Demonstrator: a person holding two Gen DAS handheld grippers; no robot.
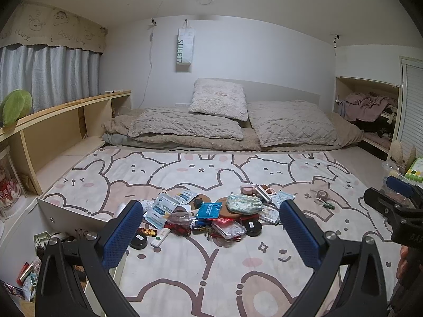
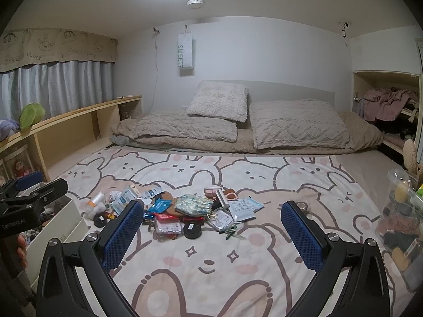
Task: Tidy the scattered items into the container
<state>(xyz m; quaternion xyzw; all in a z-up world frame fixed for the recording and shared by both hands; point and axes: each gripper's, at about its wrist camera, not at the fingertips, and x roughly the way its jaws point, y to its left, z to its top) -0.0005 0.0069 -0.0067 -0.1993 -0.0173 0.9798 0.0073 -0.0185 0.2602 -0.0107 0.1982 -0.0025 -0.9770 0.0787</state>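
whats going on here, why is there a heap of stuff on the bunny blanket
A person holds a pair of tongs in each hand, about to tidy the heap of small items on the bunny blanket. The left tongs and right tongs are both open and empty, hovering short of the pile. The white box beside the pile on the left already holds some things. Nothing is gripped right now.
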